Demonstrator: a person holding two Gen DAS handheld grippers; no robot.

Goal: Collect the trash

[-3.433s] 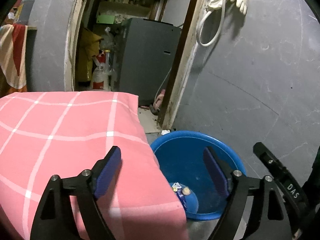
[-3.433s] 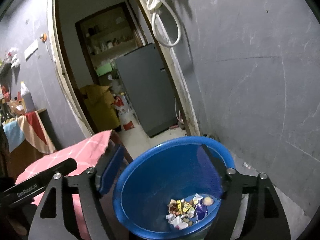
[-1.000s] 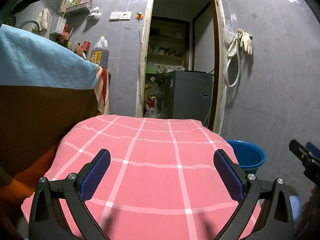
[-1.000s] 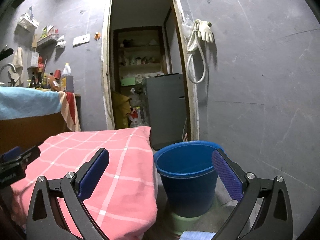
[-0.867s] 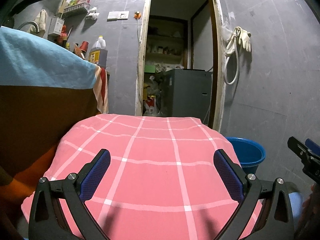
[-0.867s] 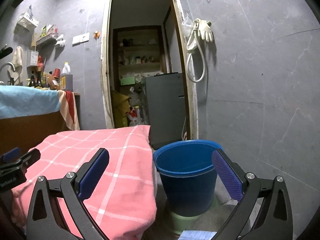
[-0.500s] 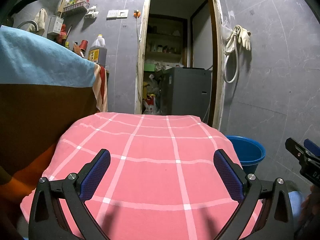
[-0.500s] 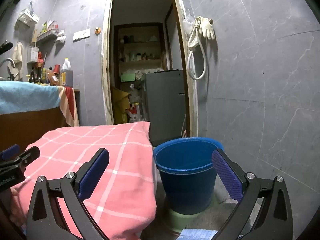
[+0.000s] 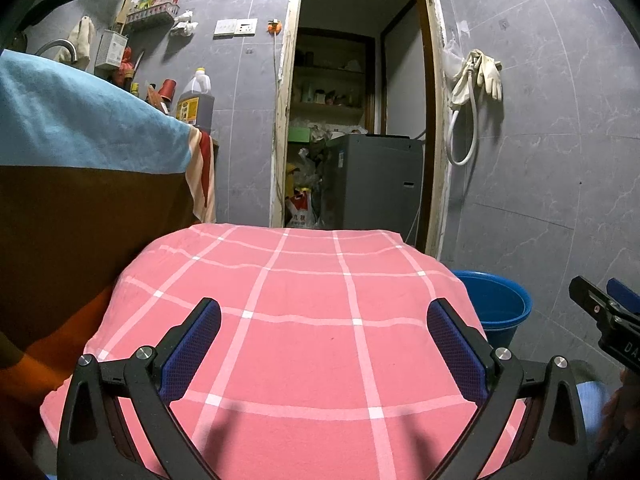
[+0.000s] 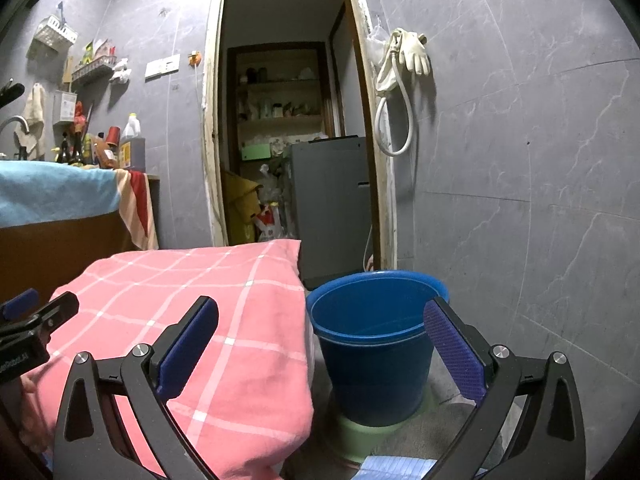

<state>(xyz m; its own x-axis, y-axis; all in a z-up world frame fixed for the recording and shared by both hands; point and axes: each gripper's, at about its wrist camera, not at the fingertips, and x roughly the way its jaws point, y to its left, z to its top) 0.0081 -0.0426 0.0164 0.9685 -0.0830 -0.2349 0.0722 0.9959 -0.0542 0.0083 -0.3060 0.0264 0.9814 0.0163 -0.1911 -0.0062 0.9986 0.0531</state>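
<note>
Both cameras have pulled back and up from the bucket mouth | right hand-held gripper (image 10: 320, 344) wide open, empty, nearer (bucket (image 10: 374, 344) ahead-right, upright) | left hand-held gripper (image 9: 324, 344) wide open, empty, over pink cloth (image 9: 304, 280) | no loose trash visible.

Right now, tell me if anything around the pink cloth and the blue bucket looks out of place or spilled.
Nothing stands out. The pink checked cloth lies smooth with no trash on it, and the blue bucket stands upright beside it on a green base. No spill shows on the floor. Both the left gripper and right gripper are open and empty.
</note>
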